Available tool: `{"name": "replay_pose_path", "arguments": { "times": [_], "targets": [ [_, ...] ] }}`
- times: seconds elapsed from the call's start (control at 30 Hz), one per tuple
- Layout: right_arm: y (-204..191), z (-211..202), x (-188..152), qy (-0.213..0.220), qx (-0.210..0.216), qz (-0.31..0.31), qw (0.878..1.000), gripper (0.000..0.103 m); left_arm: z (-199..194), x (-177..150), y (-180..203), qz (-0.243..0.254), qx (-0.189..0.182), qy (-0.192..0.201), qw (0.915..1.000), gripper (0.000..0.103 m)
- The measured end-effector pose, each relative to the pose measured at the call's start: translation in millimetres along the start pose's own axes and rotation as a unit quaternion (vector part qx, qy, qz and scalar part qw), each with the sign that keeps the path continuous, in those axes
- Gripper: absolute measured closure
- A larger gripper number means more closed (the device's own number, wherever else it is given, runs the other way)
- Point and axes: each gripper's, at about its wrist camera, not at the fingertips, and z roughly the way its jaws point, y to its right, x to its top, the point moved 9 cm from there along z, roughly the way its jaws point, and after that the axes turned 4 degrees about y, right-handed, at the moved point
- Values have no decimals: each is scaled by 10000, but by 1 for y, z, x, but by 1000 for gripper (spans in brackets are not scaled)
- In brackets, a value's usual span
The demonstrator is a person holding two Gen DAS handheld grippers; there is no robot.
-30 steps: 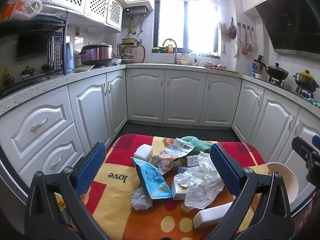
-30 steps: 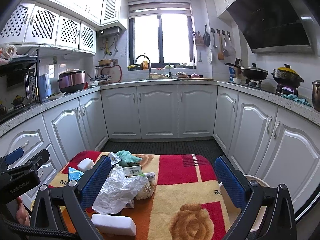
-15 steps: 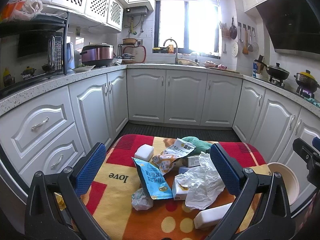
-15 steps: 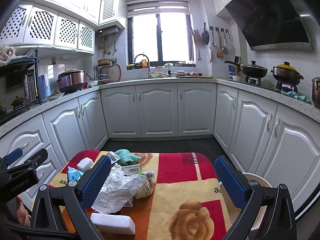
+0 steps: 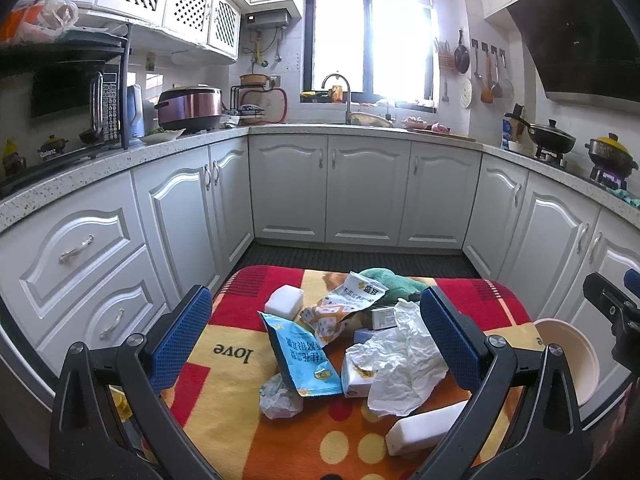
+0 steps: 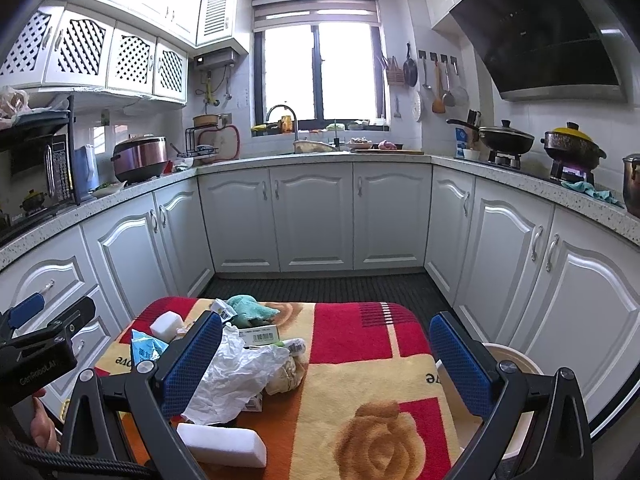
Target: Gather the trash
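Note:
A pile of trash lies on a red, yellow and orange blanket over a low table. It holds a blue snack bag, a patterned snack bag, crumpled white paper, a small crumpled plastic wrapper, white foam blocks, small boxes and a green cloth. My left gripper is open and empty, held above the pile. My right gripper is open and empty, above the blanket to the right of the pile, where the crumpled paper shows too.
A cream plastic basin sits just off the table's right side, also in the right wrist view. White kitchen cabinets surround the table on three sides. A dark floor mat lies beyond the table.

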Motion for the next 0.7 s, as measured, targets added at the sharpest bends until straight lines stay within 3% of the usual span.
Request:
{"name": "replay_pose_path", "arguments": {
  "times": [0.27, 0.7],
  "targets": [
    [0, 2, 0, 133, 50, 112, 9998, 0, -3, -1, -5, -17, 5, 54, 10000, 0],
    [1, 4, -5, -48, 28, 91, 9999, 0, -4, -5, -8, -20, -20, 6, 10000, 0]
  ]
}}
